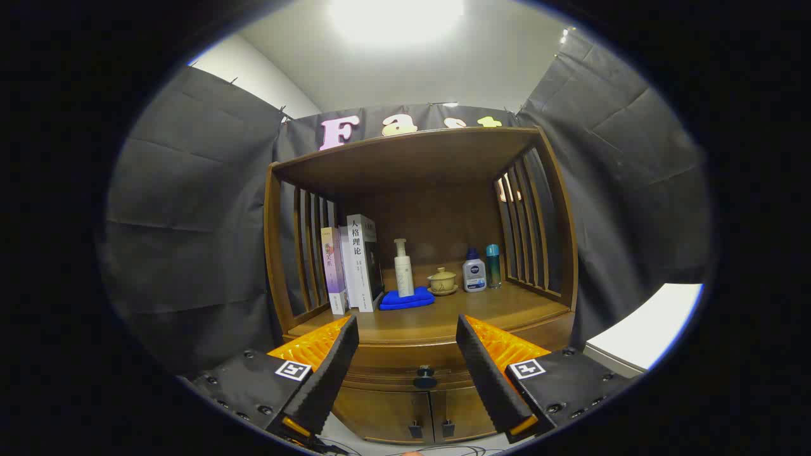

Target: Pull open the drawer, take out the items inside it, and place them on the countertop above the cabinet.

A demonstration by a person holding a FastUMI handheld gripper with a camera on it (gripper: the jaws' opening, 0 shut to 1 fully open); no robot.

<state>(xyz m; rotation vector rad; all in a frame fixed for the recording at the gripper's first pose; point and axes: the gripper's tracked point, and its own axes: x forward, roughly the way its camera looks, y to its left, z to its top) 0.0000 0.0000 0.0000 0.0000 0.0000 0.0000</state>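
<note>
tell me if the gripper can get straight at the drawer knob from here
Probably yes. The gripper is open, its fingers spread either side of the drawer knob, which sits just ahead between them on the closed drawer. Nothing stands between them.

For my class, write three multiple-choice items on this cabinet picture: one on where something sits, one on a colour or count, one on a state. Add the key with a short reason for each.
1. Where does the white pump bottle stand?
A. on the blue cloth
B. on top of the books
C. inside the drawer

2. How many books stand upright at the countertop's left end?
A. one
B. three
C. six

3. What state is the drawer in?
A. pulled fully out
B. removed
C. closed, its dark knob between the open tongs, untouched

Key:
1 A, the bottle's base rests on the folded cloth.
2 B, three spines show side by side.
3 C, the drawer front sits flush and the tongs' fingers stand wide apart.
</note>
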